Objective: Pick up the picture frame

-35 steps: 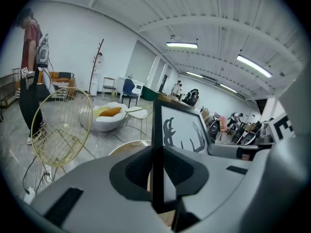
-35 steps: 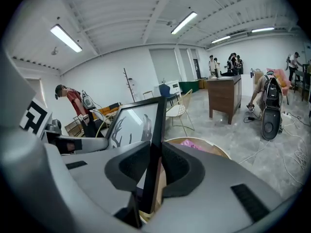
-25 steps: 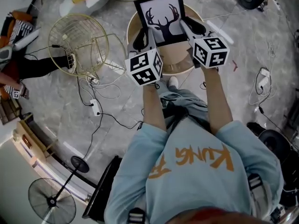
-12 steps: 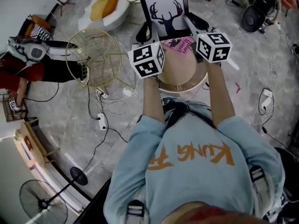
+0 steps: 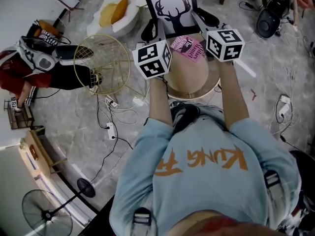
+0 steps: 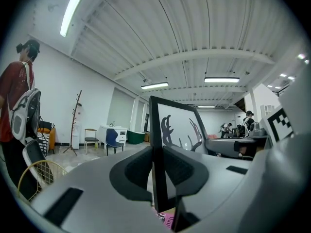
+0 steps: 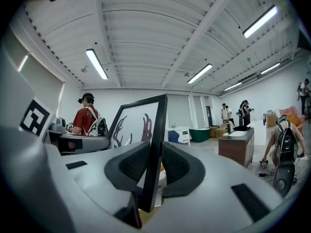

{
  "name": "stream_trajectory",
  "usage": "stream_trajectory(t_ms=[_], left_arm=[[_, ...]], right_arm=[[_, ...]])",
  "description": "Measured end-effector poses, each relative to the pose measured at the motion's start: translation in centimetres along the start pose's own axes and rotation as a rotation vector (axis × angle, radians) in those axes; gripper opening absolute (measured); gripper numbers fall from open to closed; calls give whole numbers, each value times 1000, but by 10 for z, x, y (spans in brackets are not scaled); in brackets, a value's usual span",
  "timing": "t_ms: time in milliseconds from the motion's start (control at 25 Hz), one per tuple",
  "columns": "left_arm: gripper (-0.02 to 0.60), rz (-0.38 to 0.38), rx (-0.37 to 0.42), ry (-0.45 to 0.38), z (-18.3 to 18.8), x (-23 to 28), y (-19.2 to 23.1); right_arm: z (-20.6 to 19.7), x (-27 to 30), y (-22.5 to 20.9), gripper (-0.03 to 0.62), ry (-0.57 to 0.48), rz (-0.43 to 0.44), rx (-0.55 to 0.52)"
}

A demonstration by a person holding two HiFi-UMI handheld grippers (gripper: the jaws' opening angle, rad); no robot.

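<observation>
Only the head view shows the whole hold. The picture frame (image 5: 173,10) is raised between the left gripper (image 5: 153,33) and the right gripper (image 5: 204,19), over the far part of a round table (image 5: 189,77) with a low rim. The person's two bare forearms reach forward to the grippers.

The two gripper views show what the head view cannot – the frame seen along its edge. In the left gripper view the black side bar stands upright between the two dark pads, and both pads press on it. In the right gripper view it is the same on the other side bar, which leans a little. So each gripper pinches one side of the frame, the left one the left side and the right one the right side. These views also show a large room with long ceiling lamps, and a person in a red shirt (image 7: 87,118) standing further back.

The frame is thin and black, almost square, and it holds a white sheet with black deer antlers on it.

On the round table lies a pink booklet (image 5: 189,47), just below the frame. To the left on the floor stands a golden wire basket (image 5: 101,65) – I cannot tell if something is inside. Behind it a white shell seat (image 5: 132,1) holds a yellow cushion (image 5: 112,13).
</observation>
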State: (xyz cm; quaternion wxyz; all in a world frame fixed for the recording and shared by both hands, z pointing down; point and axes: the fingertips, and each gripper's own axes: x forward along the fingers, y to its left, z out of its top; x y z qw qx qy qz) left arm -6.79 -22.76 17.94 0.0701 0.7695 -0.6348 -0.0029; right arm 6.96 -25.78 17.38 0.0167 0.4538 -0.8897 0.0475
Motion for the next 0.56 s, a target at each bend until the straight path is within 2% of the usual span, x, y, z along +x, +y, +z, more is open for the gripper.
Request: stream_trajectory(t_ms=[240,560], left_arm=[[81,-22,12,-12,6,-4,-6],[81,-23,15,-14,11,16,-30]], right_arm=[[6,-9,0,74,-18,-19,-3],[14,-13,-29,74,-28,-16,-5]])
